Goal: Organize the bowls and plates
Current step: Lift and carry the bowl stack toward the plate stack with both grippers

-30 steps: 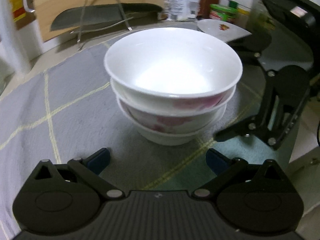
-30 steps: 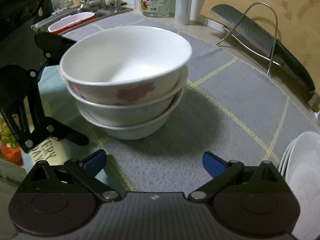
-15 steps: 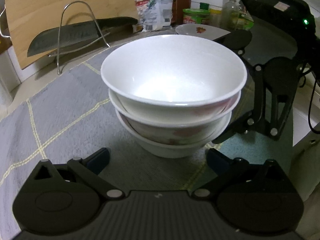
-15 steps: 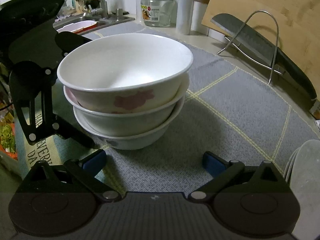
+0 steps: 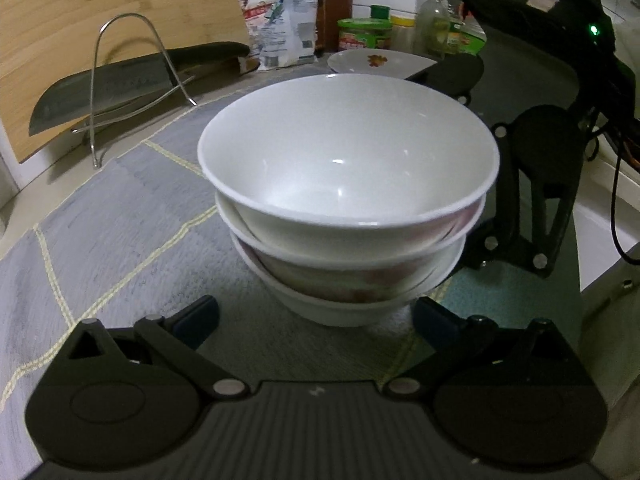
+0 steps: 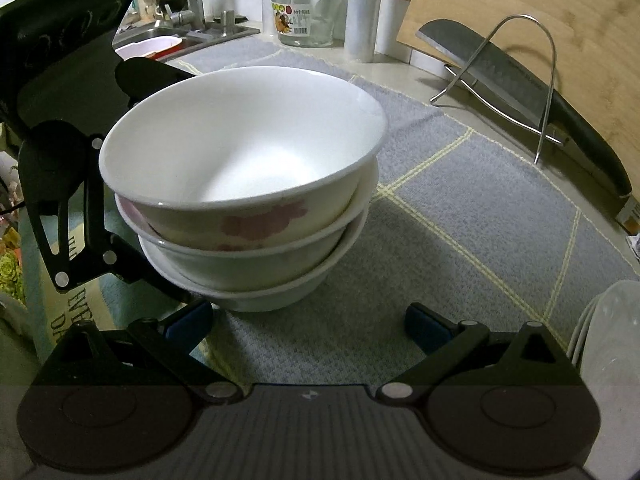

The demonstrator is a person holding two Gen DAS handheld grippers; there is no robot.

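Two open grippers flank a stack of three bowls on the grey mat.

From my remote seat: the grey mat (image 6: 460, 208) carries the bowl stack (image 5: 348, 200), three nested and slightly askew. My left gripper (image 5: 316, 316) and right gripper (image 6: 308, 320) sit low at its base, fingers spread wide, holding nothing. I judge the stacking done; next comes the plate (image 5: 376, 62) beyond the bowls, or the plate pile (image 6: 604, 340).

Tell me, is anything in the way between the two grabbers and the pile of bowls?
No, nothing visible. The left gripper and the right gripper are both open, with only bare grey mat between them and the stack of bowls. The knife sits off to the side.
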